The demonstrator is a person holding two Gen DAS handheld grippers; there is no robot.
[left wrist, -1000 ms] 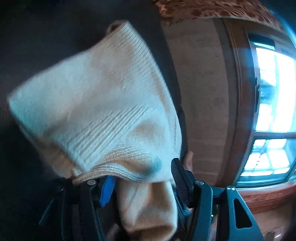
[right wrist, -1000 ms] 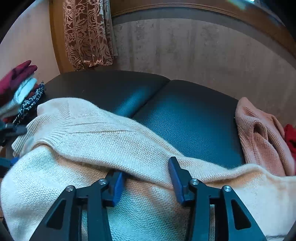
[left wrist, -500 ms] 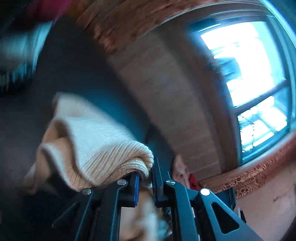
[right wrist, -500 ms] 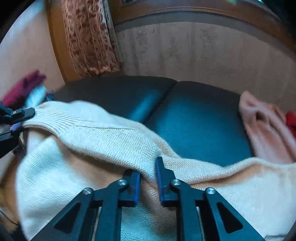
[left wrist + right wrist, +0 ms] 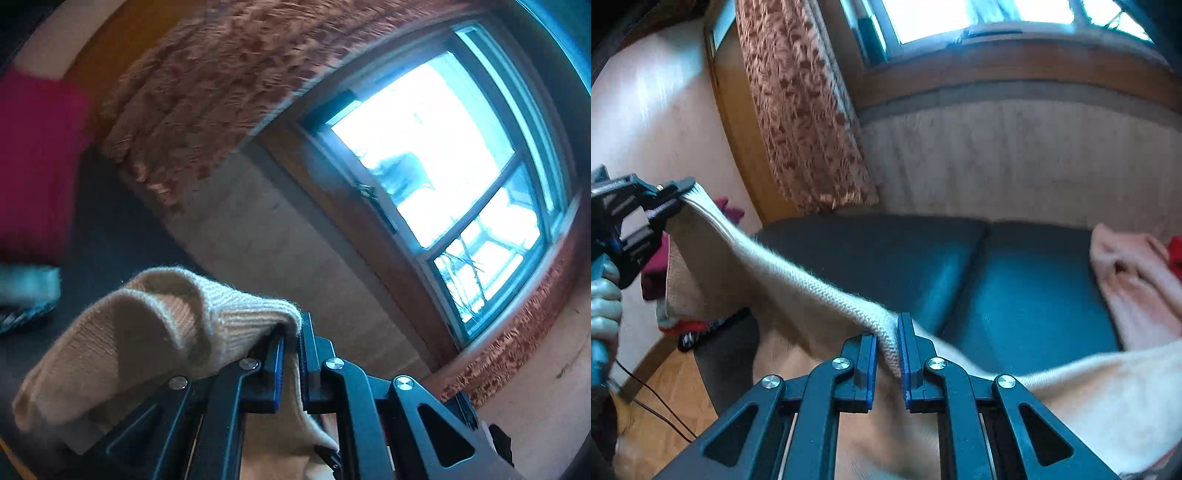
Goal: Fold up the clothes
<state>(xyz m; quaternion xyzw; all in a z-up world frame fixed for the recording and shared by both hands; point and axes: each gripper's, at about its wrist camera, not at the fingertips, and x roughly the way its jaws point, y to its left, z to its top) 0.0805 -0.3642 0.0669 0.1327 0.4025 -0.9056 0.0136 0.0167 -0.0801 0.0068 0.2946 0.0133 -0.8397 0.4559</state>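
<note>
While both my grippers clamp it, left gripper [image 5: 291,336] and right gripper [image 5: 888,345] jaws pinched onto ribbed cream knit sweater [image 5: 783,273], it stretches above the dark leathery sofa [image 5: 1015,280].

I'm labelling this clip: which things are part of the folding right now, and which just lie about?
In use: cream sweater; left gripper; right gripper.
Lying about: pink sweater; red garment; dark sofa cushions; patterned curtain.
</note>
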